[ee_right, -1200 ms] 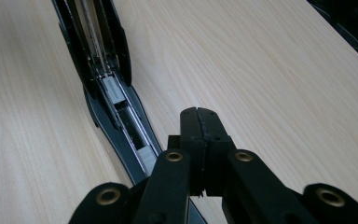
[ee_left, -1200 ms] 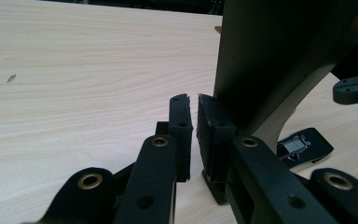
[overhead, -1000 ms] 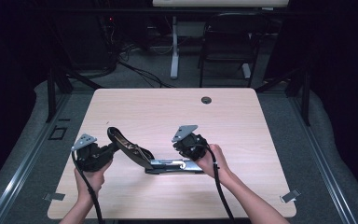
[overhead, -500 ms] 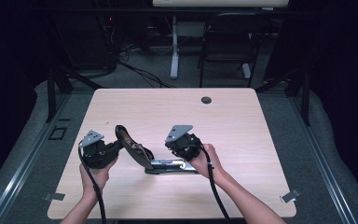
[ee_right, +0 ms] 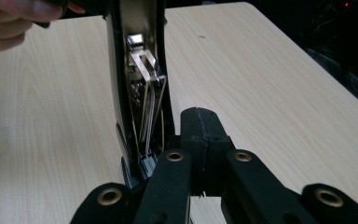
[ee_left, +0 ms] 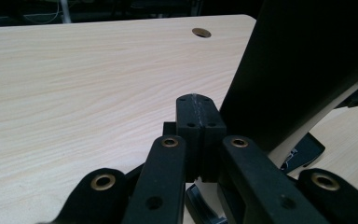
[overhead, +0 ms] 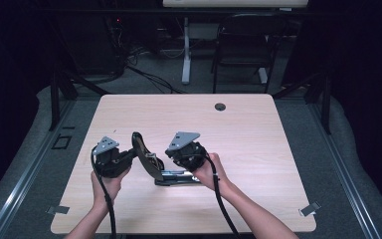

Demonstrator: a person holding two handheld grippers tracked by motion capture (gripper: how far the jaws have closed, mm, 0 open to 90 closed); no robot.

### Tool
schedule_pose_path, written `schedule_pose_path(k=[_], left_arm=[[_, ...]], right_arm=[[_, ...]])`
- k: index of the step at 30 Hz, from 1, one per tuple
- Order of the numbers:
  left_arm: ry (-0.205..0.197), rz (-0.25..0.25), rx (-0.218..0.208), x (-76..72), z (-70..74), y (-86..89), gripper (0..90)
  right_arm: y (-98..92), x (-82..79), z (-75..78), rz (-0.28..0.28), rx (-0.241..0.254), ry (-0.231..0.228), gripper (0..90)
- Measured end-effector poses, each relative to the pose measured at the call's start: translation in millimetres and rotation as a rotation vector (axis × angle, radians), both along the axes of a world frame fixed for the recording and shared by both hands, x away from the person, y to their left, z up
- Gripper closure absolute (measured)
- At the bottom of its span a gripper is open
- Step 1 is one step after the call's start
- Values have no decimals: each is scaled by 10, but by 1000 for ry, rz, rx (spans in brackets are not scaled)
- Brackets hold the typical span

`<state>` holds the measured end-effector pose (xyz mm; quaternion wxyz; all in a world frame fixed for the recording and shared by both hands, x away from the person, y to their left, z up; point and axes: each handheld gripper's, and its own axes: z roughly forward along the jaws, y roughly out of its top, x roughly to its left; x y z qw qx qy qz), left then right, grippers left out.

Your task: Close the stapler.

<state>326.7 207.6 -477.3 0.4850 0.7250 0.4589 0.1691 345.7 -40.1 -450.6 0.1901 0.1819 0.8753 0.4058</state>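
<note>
My left gripper (overhead: 127, 158) points right, jaws shut. My right gripper (overhead: 171, 158) faces it, shut too.

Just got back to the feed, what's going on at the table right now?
A person works a black stapler on the table with a gripper in each hand. Its top arm is swung up, baring the metal spring track inside, while the base lies flat on the wood. The left gripper sits against the raised arm, the right gripper by the base. Both have their jaws shut, with nothing visibly clamped between them.
</note>
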Motion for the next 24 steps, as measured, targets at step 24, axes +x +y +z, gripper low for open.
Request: schedule_pose_path(k=[24], left_arm=[[33,-115,61,41,-75,-295,900]], right_arm=[[39,-129,84,2,40,-69,900]])
